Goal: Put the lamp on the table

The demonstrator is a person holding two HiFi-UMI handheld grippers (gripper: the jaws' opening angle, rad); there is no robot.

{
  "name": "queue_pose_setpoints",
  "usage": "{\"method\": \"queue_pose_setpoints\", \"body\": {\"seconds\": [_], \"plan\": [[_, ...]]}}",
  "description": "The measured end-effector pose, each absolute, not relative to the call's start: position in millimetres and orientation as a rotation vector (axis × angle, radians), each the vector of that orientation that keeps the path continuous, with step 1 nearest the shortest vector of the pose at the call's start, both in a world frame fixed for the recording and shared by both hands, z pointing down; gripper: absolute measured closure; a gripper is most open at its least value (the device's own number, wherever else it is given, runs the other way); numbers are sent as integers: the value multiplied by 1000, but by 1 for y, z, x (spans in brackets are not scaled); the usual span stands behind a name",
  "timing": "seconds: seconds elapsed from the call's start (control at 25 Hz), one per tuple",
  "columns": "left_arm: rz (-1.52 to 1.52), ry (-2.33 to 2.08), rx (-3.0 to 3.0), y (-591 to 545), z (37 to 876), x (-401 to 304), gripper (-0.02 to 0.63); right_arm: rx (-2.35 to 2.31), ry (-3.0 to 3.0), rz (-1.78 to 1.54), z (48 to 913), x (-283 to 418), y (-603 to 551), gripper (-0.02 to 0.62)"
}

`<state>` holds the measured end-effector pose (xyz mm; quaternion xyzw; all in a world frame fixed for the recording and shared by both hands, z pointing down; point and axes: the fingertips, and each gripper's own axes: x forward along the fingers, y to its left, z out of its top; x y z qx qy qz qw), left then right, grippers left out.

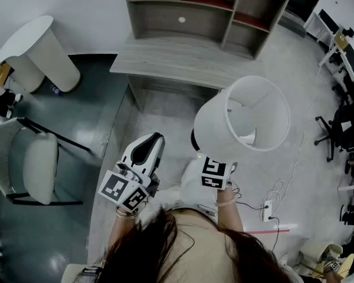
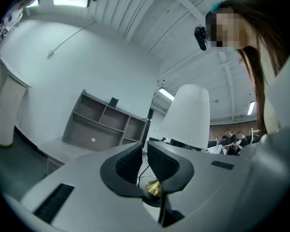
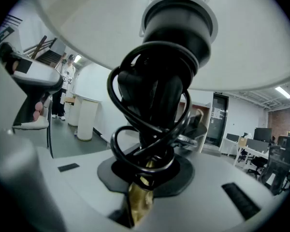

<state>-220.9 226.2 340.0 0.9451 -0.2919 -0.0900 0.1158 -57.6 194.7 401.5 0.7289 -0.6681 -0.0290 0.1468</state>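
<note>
Table (image 1: 177, 61) has its whole front strip bare, shelves (image 1: 206, 10) at the back and open floor ahead, so there's plenty of room. Lamp (image 1: 248, 114) is up in the air short of it, right gripper (image 1: 214, 168) clamped on the cord-wrapped stem (image 3: 159, 95). I'd guess it's light but top-heavy with a dentable shade, so the stem's the right hold. Left gripper (image 1: 146, 152) is pinched together, empty.

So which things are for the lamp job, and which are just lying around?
For the job:
lamp
right gripper, fingers shut on the lamp's stem
grey table

Just lying about:
chair
white pedestal
power strip
shelves
</note>
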Motion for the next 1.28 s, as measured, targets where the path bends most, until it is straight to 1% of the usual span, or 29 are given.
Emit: {"method": "queue_pose_setpoints", "body": {"seconds": [0.48,0.96,1.28], "plan": [[-268,-813,2762,222,344,-213,568,2105,-1933,-84,403,-54,194,526],[-241,-827,2775,179,341,-172,568,2105,-1927,-62,411,-14,153,528],[-258,-840,2794,142,332,-128,568,2075,-1960,-59,408,18,112,528]]}}
